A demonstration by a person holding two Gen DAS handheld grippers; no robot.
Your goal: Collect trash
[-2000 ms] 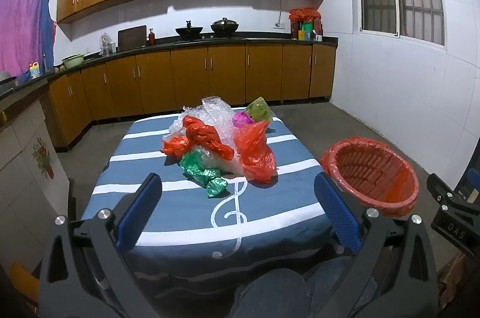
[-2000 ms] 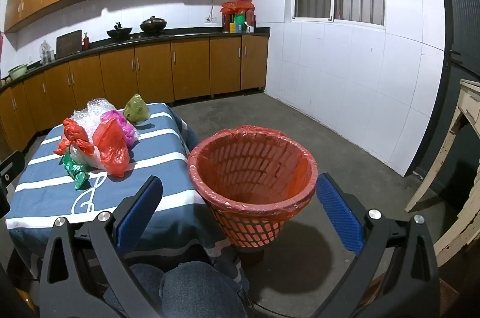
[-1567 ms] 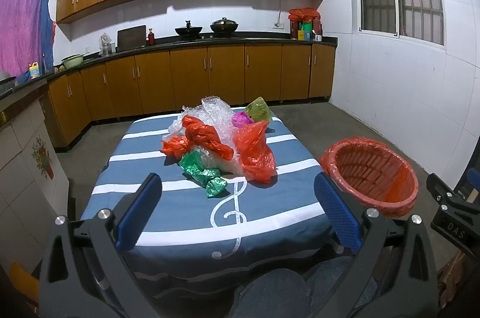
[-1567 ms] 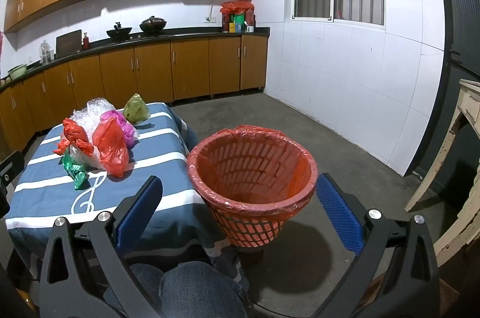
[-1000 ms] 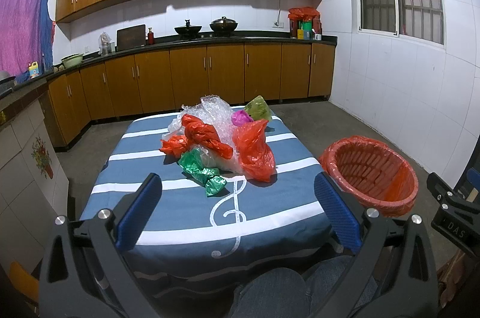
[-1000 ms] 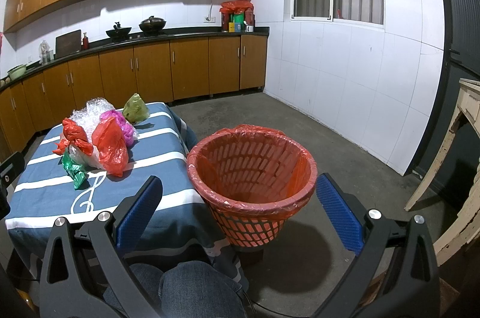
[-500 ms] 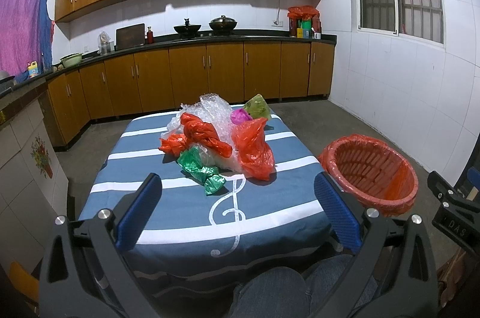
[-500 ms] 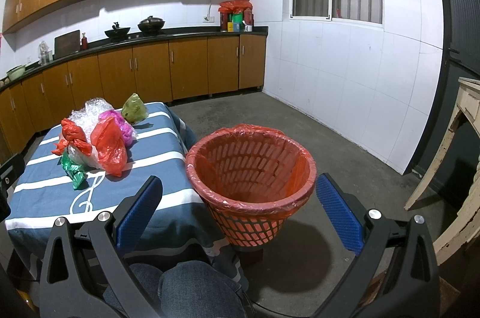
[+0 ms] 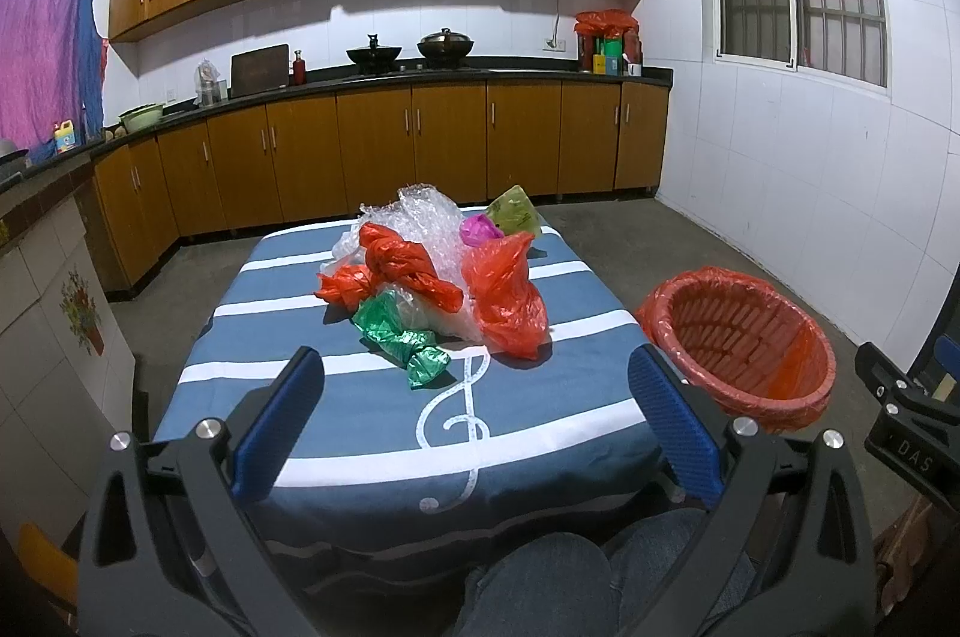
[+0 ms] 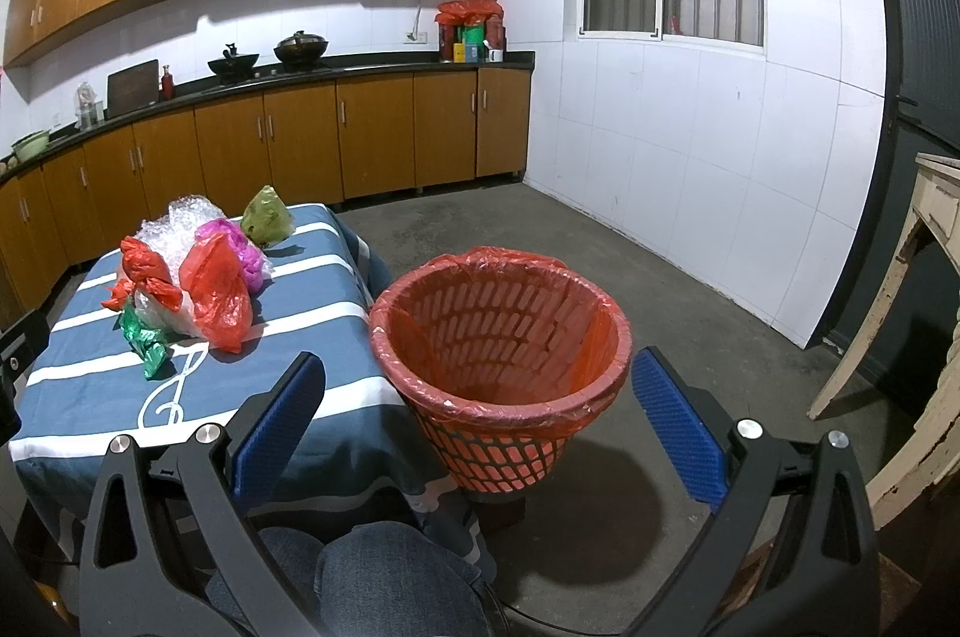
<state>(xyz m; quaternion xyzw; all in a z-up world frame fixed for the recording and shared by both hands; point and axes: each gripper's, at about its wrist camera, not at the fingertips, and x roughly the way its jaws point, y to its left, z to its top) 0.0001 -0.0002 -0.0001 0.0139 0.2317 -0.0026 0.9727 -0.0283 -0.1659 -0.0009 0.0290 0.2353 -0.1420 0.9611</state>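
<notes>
Two grippers are in my hands, and both stand wide apart with nothing between the blue pads. My left gripper point(image 9: 474, 415) hangs over the near edge of the table point(image 9: 372, 415), which I will use as the landmark; my right gripper point(image 10: 477, 409) is off the table's right side, pointed at the basket point(image 10: 501, 337).

On the table, past the white treble clef printed on the striped blue cloth, the trash sits in one loose heap around the middle. Nearest to me in that heap is a crumpled green bag point(image 9: 401, 337). Just behind it lies a knotted red bag point(image 9: 399, 268), resting against a mound of clear bubble wrap point(image 9: 420, 217). To the right of those, a bigger red bag point(image 9: 507, 301) stands up in a slumped peak. Behind it, toward the far side of the table, I see a pink bag point(image 9: 477, 230) and an olive green bag point(image 9: 513, 214), close to each other.

The basket stands on the floor just beside the table's right edge, upright, lined with a red plastic bag folded over its rim, and I see no trash inside.

Beyond the far end of the table, brown cabinets point(image 9: 384, 144) run along the wall under a dark counter, with two pots point(image 9: 444, 44) on the stove.
</notes>
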